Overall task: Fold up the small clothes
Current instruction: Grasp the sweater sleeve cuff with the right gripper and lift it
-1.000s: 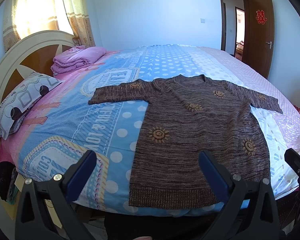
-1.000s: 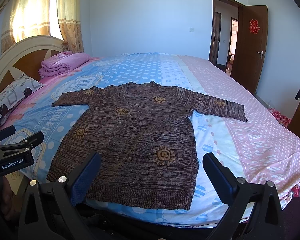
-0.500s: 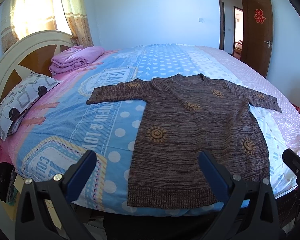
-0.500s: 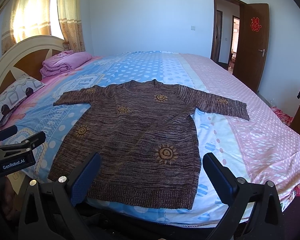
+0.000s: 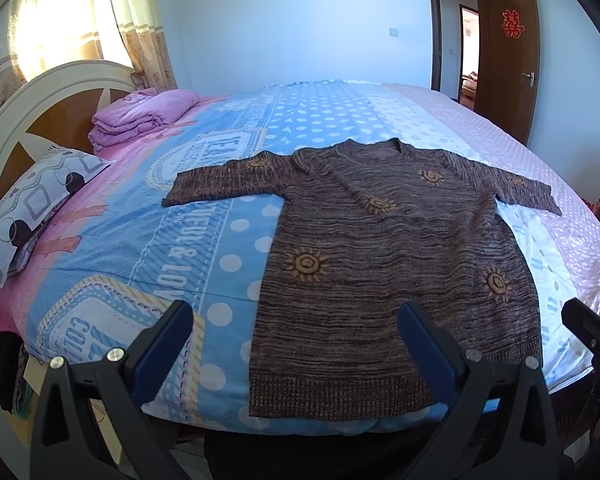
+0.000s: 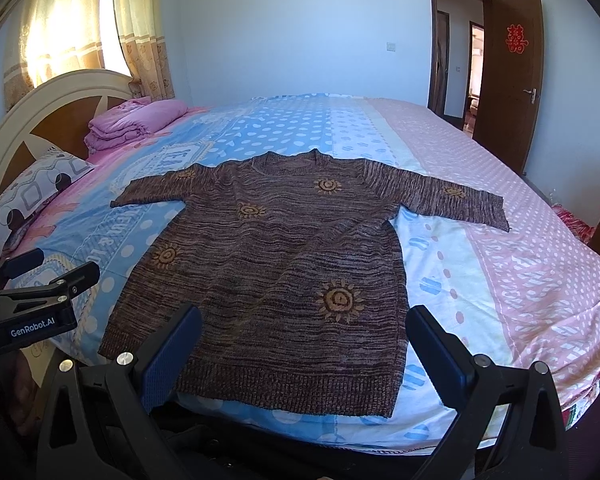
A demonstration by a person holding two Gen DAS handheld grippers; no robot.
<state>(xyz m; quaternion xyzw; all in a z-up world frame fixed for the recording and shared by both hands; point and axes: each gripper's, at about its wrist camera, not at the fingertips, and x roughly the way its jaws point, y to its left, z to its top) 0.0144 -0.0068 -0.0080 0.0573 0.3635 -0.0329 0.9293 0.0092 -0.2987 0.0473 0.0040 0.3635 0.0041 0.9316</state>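
A brown knitted sweater point(image 5: 380, 264) with orange sun motifs lies flat on the bed, sleeves spread out, hem toward me. It also shows in the right wrist view point(image 6: 276, 276). My left gripper point(image 5: 296, 344) is open and empty, hovering just in front of the hem's left part. My right gripper point(image 6: 304, 344) is open and empty, hovering in front of the hem's middle. The left gripper also shows at the left edge of the right wrist view point(image 6: 40, 280), and the right gripper at the right edge of the left wrist view point(image 5: 596, 320).
The bed point(image 5: 180, 240) has a blue, white and pink patterned cover. A patterned pillow point(image 5: 32, 204) and a folded pink blanket point(image 5: 140, 116) lie by the headboard point(image 5: 32, 104) at left. A brown door point(image 6: 512, 92) stands open at right.
Both grippers have drifted slightly closer to the bed and a little higher. The sweater has not moved and both grippers stay open.
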